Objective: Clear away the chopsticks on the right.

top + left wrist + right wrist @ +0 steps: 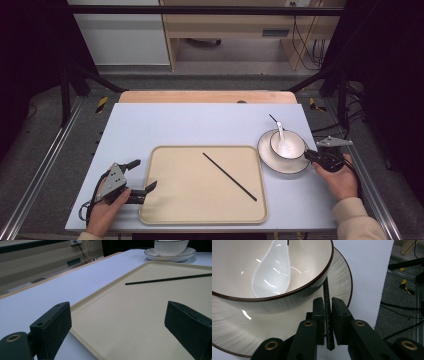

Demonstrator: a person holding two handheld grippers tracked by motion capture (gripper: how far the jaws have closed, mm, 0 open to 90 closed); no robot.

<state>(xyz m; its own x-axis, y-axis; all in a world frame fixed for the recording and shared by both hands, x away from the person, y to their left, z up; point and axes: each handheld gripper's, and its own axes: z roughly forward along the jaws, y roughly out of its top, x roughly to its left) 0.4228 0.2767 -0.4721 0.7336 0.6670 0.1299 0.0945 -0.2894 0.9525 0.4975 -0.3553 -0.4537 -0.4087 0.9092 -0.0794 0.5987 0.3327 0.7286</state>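
Right gripper (326, 315): jaws drawn in narrow, clamped on a thin black chopstick (327, 312) near its end. Stick runs straight ahead from the jaws, long axis in line with them, far part passing under the overhang of the bowl (317, 270) and across the plate (342, 277). White spoon (272, 272) lying inside the bowl, just ahead and to the left. Bowl rim near the stick; cannot tell whether touching. Seen from above: right gripper (325, 159) at the near right edge of the plate (270, 160), on the right of the surface (175, 120).

Second chopstick (230, 176) flat on the tray (150, 210), lying diagonally, well apart to the left of the right gripper.

Left gripper (117, 325): jaws wide, nothing between, hovering at the tray's near left corner, pointing across the tray (140, 315) toward the loose chopstick (170, 279).

Judgement: held stick probably bound for the tray beside its mate; travel leftward, then a turn to match the diagonal. Left gripper nearer the loose stick.
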